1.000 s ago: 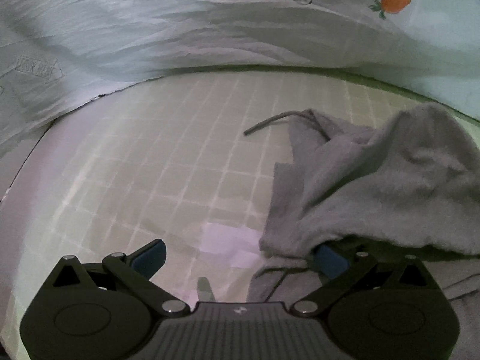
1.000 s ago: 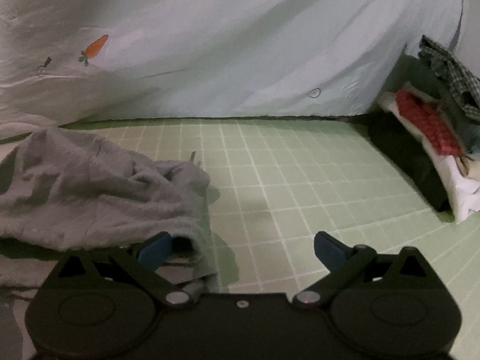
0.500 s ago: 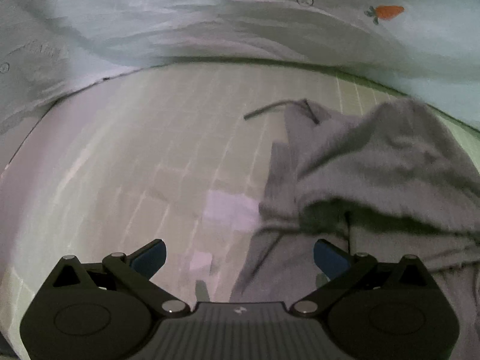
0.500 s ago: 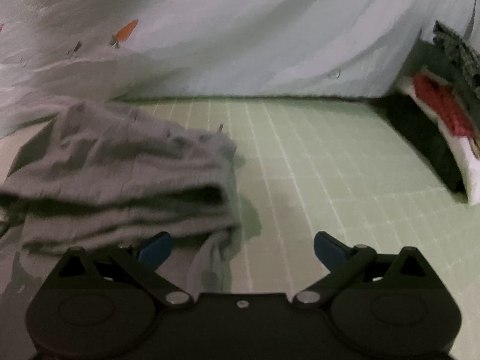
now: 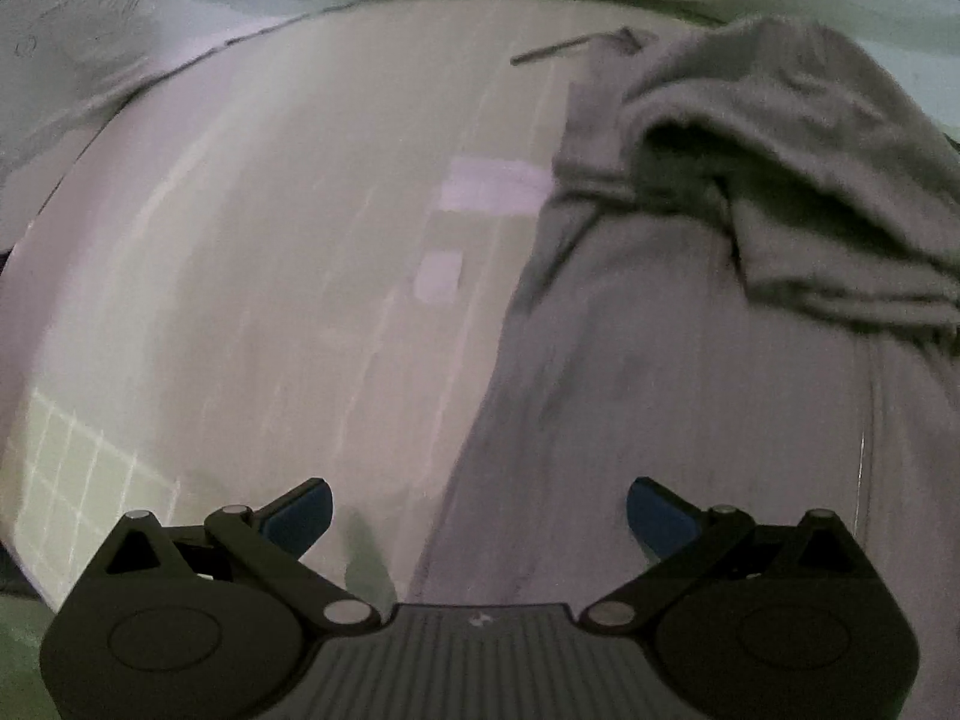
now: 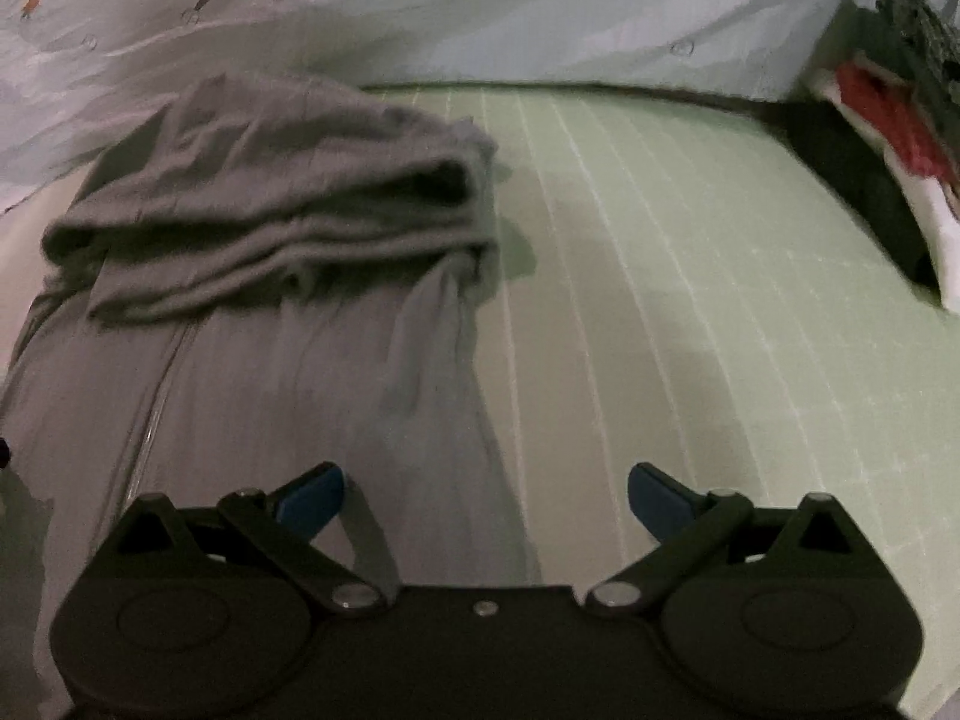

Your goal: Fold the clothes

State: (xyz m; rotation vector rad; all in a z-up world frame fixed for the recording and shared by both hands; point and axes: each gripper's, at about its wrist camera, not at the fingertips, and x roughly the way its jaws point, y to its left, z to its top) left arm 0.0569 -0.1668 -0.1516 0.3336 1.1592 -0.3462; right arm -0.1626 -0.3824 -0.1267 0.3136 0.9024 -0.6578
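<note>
I count one grey garment (image 6: pixel 270 276) on the green grid mat (image 6: pixel 690 312), its far part folded back over itself into a thick bundle, its near part spread flat toward me. A thin drawstring (image 5: pixel 555 50) sticks out past the bundle's far edge. My left gripper (image 5: pixel 478 516) hangs over the garment's left border — jaws released, nothing between them, one blue pad over bare mat, the other over cloth. My right gripper (image 6: pixel 485 495) sits at the garment's right border, jaws likewise spread wide and empty. Beyond the garment rises a pale sheet (image 6: pixel 480 6) printed with carrots; I see two. Well to the garment's right lies one stack of clothes (image 6: pixel 888 120), red, white and checked.
</note>
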